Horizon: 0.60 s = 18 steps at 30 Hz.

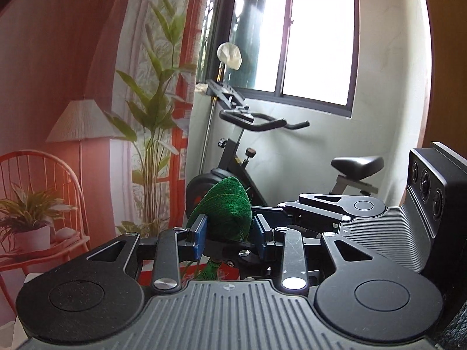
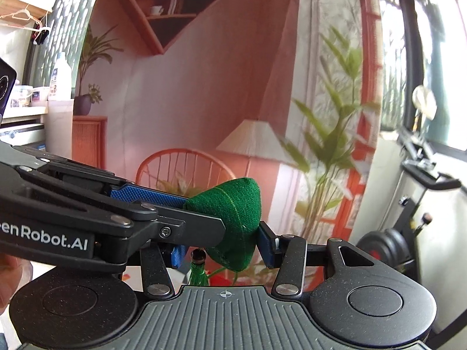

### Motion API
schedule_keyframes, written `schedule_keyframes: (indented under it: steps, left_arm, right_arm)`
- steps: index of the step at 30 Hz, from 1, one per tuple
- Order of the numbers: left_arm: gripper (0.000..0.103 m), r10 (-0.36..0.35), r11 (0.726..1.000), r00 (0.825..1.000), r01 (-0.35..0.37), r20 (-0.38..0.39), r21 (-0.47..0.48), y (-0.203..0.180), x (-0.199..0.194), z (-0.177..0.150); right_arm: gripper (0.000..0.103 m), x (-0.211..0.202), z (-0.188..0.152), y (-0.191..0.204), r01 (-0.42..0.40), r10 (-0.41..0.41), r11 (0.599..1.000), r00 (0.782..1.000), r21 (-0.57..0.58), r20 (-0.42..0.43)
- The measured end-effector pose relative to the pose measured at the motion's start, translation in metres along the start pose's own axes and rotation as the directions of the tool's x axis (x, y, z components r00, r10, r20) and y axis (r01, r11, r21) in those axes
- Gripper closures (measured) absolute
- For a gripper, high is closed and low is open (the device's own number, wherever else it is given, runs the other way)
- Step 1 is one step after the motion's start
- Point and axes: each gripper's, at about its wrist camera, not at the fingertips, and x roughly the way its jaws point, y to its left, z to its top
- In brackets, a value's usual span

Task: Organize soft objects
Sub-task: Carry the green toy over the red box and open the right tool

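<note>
A green felt cone-shaped soft toy (image 1: 227, 207) with a green tassel hanging below it is pinched between the blue pads of my left gripper (image 1: 229, 233), held up in the air. In the right wrist view the same green toy (image 2: 233, 221) sits between the blue pads of my right gripper (image 2: 224, 248), and the left gripper (image 2: 122, 204) reaches in from the left and clamps it too. The right gripper's body (image 1: 335, 207) shows to the right in the left wrist view. The tassel (image 2: 199, 272) dangles under the toy.
Behind is a printed backdrop with a lamp, plants and an orange chair (image 2: 181, 169). An exercise bike (image 1: 262, 157) stands under a window at the right. A shelf with bottles (image 2: 58, 78) is at the far left.
</note>
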Motion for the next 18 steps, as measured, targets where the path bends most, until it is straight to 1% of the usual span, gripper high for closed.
schedule_keyframes:
  steps: [4,7,9,12,14,18]
  left_arm:
    - [0.067,0.0,1.0,0.998,-0.001,-0.059,-0.026,0.012,0.019,-0.016]
    - [0.067,-0.01,0.999,0.993,0.005,-0.114,-0.042,0.019,0.037,-0.032]
    - [0.067,-0.016,0.998,0.987,0.006,-0.159,-0.058,0.024,0.051,-0.043]
    - [0.068,-0.009,0.998,0.977,-0.003,-0.213,-0.055,0.028,0.069,-0.062]
    - [0.069,-0.029,0.997,0.968,0.01,-0.248,-0.079,0.031,0.077,-0.072]
    - [0.069,-0.049,0.992,0.951,0.011,-0.306,-0.124,0.038,0.091,-0.088]
  right_arm:
    - [0.057,0.022,-0.023,-0.01,-0.032,0.035,0.998,0.998,0.062,-0.053]
    - [0.057,0.037,-0.043,-0.015,-0.027,0.038,0.995,0.994,0.099,-0.104]
    - [0.056,0.047,-0.058,-0.016,-0.016,0.033,0.992,0.989,0.122,-0.142]
    - [0.056,0.057,-0.083,-0.013,0.017,0.013,0.989,0.98,0.147,-0.2]
    - [0.056,0.062,-0.098,-0.013,0.039,0.002,0.984,0.974,0.176,-0.227]
    - [0.056,0.071,-0.12,-0.013,0.072,-0.01,0.975,0.96,0.211,-0.281]
